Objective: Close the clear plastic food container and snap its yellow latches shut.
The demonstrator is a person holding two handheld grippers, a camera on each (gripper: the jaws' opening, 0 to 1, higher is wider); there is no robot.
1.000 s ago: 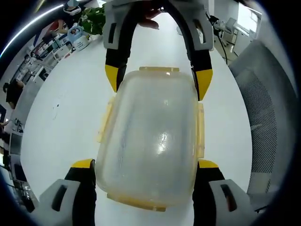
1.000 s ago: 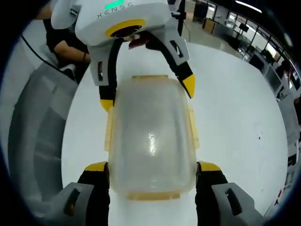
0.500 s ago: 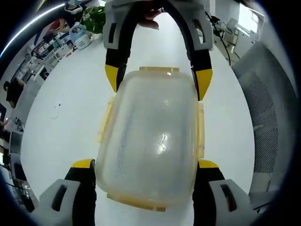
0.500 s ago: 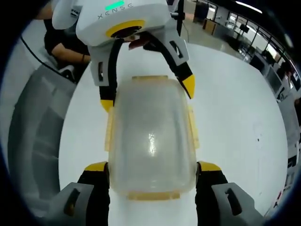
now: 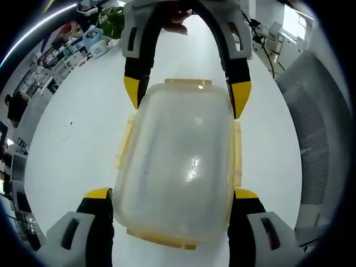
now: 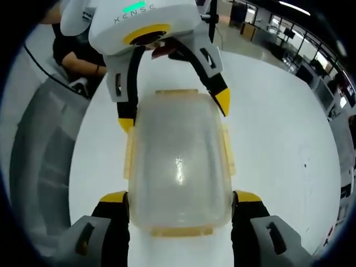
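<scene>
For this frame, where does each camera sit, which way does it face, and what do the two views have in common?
Left gripper view: rides the left tongs, looking along them over the container on the white table; the right tongs face it from the far end, a chair beside.
Right gripper view: rides the right tongs, looking the opposite way over the container; the left tongs face it.
Shared: container, table, both tongs straddling opposite ends.

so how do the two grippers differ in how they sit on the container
They sit at opposite ends: the left gripper straddles one end of the container, the right gripper the other. In the right gripper view the left gripper shows a white housing with a green light; the right gripper's housing isn't visible. Both have yellow-tipped black jaws, spread wide beside the container's sides.
</scene>
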